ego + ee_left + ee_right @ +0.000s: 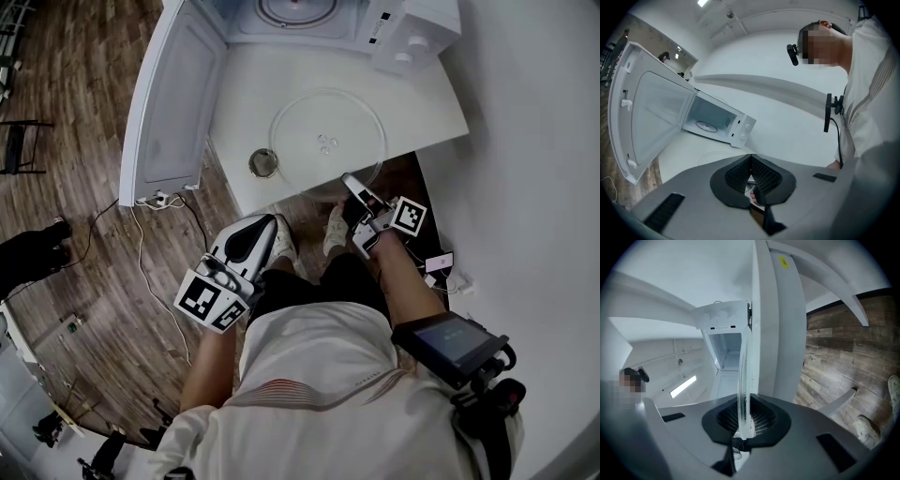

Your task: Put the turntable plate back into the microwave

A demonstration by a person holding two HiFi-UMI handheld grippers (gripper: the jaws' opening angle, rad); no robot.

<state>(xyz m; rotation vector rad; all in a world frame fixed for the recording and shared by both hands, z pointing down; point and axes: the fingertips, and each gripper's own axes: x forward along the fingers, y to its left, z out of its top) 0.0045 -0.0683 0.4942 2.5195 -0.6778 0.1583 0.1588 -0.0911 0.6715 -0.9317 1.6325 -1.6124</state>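
At the near edge of the bench point(239, 103), our right gripper point(354, 187) has its jaws nipped on the rim of the plate point(326, 141), which lies flat on the bench in front of the open microwave point(309, 19). We judge the risk to be that thin bite. The glass is slick and heavy and held at one edge only, so on lifting it may droop, slide out of the jaws, or knock the microwave sill. Our right hand points about level, rolled so one jaw sits over the rim and one under. Our left gripper point(265, 225) hangs back by the body, tipped slightly down, jaws together on nothing.
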